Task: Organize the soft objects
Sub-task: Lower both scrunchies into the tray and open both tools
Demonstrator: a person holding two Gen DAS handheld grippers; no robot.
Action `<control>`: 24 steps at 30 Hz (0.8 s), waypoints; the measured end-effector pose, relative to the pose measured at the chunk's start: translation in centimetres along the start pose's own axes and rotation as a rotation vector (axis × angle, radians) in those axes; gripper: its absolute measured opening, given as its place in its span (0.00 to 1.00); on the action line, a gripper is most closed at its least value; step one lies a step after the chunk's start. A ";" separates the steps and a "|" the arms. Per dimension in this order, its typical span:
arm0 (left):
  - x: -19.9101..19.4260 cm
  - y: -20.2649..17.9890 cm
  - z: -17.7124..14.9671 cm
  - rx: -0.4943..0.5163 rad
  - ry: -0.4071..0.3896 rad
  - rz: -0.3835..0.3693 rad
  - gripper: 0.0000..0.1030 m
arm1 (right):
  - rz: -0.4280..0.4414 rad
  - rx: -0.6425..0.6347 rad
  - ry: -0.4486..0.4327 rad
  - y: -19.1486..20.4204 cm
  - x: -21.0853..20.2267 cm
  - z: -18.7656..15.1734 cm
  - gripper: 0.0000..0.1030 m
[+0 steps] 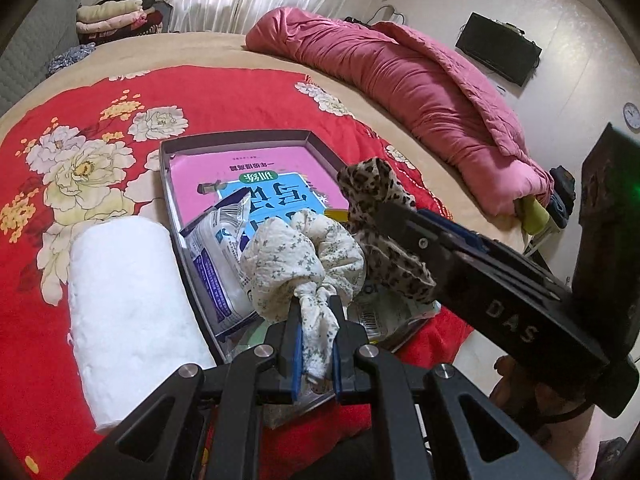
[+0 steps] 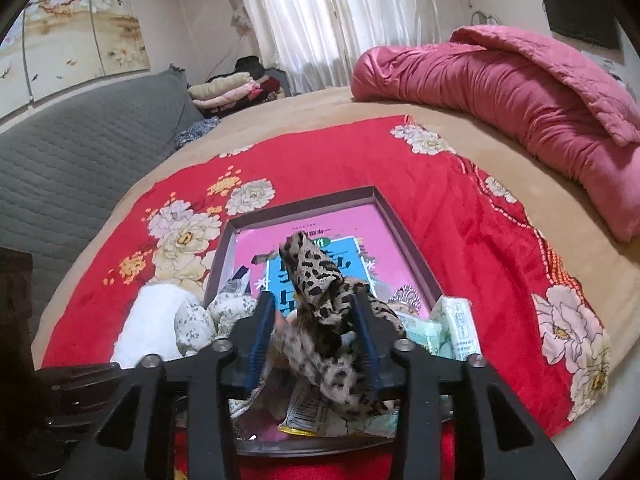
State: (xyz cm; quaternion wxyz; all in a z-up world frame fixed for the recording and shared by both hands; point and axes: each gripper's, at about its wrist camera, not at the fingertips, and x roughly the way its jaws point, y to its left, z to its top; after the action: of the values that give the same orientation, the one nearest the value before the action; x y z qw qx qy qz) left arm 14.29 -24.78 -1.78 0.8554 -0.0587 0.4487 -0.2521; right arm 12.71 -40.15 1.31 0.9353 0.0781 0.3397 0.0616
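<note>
On the bed (image 1: pixel 224 46), a red floral blanket (image 1: pixel 100 128) is carrying a shallow box (image 1: pixel 236 138). We are keeping the left hand-held gripper (image 1: pixel 316 344) pinched on the floral scrunchie (image 1: pixel 308 256) over the box. The right hand-held gripper (image 2: pixel 314 344) is standing spread around the leopard scrunchie (image 2: pixel 320 284). The box is holding books and packets; the white roll (image 1: pixel 120 276) beside it seems still left.

1. The floral scrunchie (image 1: pixel 304 248) is thin, crinkled matt cotton cloth.
2. The leopard scrunchie (image 2: pixel 320 304) is soft, slightly fuzzy cloth.
3. The white roll (image 1: pixel 124 280) looks like fluffy, matt wadding.
4. The box (image 1: pixel 240 138) is smooth matt cardboard; the book (image 1: pixel 256 172) in it has a glossy paper cover.
5. The packets (image 2: pixel 456 328) are shiny plastic film.
6. The red blanket (image 1: pixel 224 96) is plush.
7. Each gripper is matt black plastic with bright metal bolts.
</note>
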 end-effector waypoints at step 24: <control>-1.4 0.8 0.4 -0.004 -0.017 0.044 0.44 | -0.066 0.043 -0.127 -0.7 -4.1 1.0 0.71</control>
State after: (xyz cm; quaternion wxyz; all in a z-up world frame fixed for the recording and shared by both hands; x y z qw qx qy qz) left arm 14.24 -23.49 -0.79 0.8644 -0.0525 0.4430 -0.2319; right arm 10.27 -41.62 4.52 0.9545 0.0909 0.2834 0.0183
